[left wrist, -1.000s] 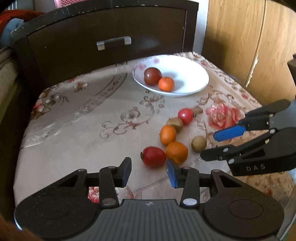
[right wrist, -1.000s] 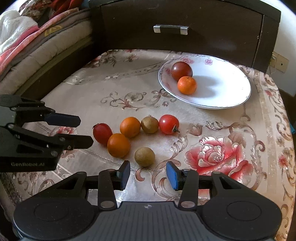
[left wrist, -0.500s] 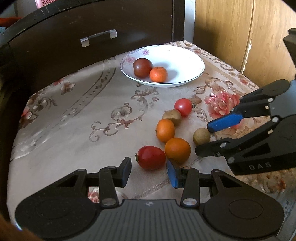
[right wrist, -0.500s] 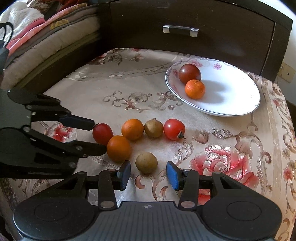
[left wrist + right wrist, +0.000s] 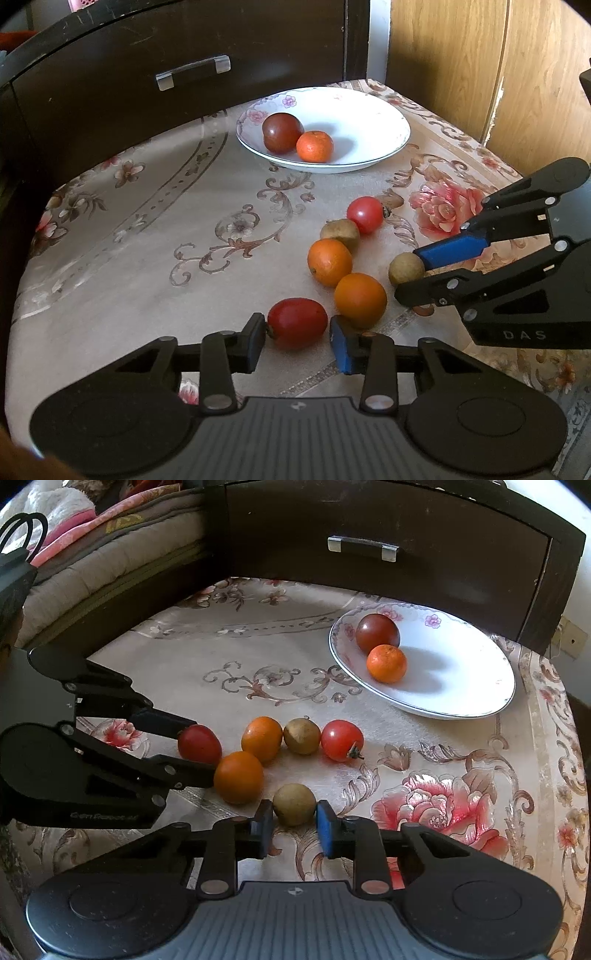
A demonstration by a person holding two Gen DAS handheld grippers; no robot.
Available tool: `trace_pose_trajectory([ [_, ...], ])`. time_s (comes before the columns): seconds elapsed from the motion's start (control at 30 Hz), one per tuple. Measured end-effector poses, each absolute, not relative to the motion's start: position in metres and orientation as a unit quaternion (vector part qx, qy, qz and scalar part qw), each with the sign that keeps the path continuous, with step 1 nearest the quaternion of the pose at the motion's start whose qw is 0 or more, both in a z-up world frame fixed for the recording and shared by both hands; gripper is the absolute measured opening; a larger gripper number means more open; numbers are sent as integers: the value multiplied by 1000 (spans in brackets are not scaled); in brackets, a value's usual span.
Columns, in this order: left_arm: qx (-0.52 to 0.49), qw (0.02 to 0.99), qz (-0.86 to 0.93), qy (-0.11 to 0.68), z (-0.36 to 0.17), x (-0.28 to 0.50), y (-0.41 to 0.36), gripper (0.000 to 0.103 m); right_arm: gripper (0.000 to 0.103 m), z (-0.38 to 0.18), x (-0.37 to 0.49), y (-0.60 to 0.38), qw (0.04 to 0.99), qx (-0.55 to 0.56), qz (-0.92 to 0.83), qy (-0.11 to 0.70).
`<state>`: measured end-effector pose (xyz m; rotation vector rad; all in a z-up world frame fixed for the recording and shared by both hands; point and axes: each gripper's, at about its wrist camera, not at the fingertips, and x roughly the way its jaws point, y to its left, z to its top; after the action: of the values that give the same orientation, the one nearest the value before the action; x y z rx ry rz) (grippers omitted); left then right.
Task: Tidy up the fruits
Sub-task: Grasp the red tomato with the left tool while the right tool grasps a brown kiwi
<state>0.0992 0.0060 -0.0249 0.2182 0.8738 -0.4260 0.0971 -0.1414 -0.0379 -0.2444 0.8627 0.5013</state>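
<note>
With both grippers spread, my left gripper [image 5: 297,341] brackets the oval red tomato [image 5: 297,323] at lower centre and my right gripper [image 5: 294,829] brackets the round brown fruit [image 5: 294,804]; I should close gently, then carry them to the white porcelain plate [image 5: 461,686].

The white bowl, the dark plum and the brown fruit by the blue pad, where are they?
White bowl [image 5: 461,686], right wrist view, bare inside.
Dark plum [image 5: 377,632], right wrist view, its middle.
Brown fruit [image 5: 294,803], right wrist view, its front, between the right gripper [image 5: 294,821] pads.
</note>
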Motion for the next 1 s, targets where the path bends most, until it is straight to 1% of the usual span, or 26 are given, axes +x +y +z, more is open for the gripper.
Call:
trace_pose_trajectory([
  [0.4, 101, 878, -212, 417, -18, 91, 7, 44, 20, -30, 90, -146, 870, -108, 241, 415],
  [0.53, 108, 876, -204, 424, -24, 93, 6, 44, 20, -34, 91, -145, 868, -114, 239, 420],
  [0.83, 100, 877, -202, 424, -25, 94, 7, 47, 24, -36, 91, -143, 868, -117, 241, 418],
  [1.0, 103, 878, -201, 421, -26, 95, 6, 47, 24, -36, 91, -143, 868, -119, 242, 417],
])
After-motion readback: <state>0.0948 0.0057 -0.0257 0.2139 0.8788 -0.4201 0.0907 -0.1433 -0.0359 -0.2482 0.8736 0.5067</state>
